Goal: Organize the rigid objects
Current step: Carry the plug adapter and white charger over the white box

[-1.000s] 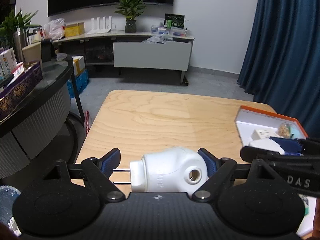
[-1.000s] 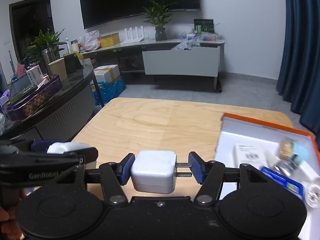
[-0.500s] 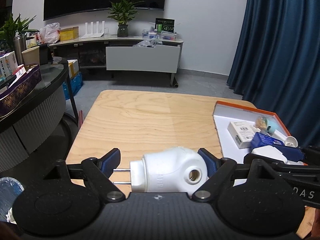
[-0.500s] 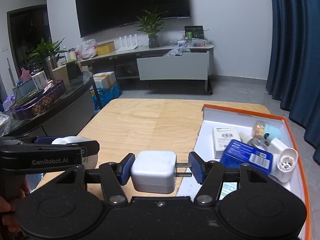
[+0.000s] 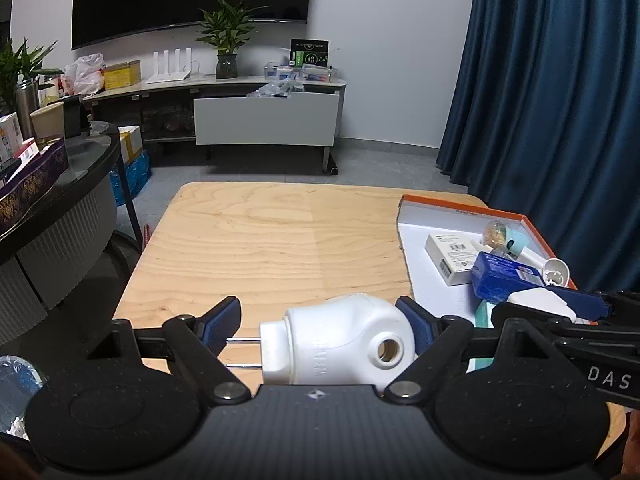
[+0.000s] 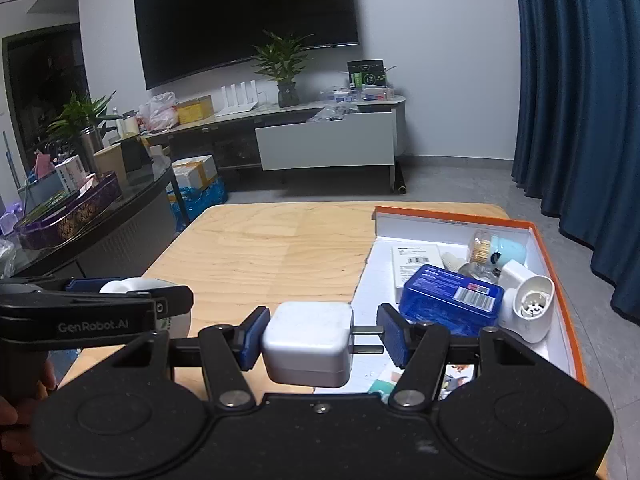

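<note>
My left gripper (image 5: 320,330) is clamped on a white plug-in socket adapter (image 5: 340,348), prongs pointing left against one pad, held low over the near edge of the wooden table (image 5: 272,240). My right gripper (image 6: 322,334) is gripping a white square charger (image 6: 307,342), prongs pointing right against the right pad, sitting over the table's near edge just left of the orange-rimmed box lid (image 6: 552,268). In the lid: blue plastic case (image 6: 450,294), white barcode box (image 6: 416,264), white cylindrical adapter (image 6: 530,306), a small clear jar (image 6: 482,246) beside it
</note>
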### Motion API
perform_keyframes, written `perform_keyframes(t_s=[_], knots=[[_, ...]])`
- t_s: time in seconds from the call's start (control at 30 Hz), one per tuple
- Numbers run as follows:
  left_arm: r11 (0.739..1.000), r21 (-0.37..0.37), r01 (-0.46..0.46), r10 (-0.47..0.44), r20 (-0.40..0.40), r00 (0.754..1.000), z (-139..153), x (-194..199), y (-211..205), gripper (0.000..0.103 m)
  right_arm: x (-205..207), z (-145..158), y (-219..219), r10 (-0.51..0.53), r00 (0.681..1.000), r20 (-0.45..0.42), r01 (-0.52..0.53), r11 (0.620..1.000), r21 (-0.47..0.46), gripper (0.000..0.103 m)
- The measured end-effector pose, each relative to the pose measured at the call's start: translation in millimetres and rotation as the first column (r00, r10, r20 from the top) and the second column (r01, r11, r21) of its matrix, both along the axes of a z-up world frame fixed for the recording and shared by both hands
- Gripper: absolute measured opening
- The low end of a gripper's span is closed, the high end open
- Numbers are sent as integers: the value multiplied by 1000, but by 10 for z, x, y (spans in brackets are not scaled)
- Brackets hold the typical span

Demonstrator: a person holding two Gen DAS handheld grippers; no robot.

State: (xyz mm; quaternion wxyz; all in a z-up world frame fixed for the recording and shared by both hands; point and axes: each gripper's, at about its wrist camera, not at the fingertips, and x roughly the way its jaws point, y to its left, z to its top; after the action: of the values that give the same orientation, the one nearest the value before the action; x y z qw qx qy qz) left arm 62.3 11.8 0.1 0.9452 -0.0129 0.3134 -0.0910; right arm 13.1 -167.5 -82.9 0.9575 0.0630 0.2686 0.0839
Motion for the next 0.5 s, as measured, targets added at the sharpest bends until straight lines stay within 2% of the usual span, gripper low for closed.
perform_keyframes(t_s=[0.5], knots=[[998,1,58,-58,-16,998,-23,3,-209,86,-60,-5,-284,-70,998,4,70,998,9,71]])
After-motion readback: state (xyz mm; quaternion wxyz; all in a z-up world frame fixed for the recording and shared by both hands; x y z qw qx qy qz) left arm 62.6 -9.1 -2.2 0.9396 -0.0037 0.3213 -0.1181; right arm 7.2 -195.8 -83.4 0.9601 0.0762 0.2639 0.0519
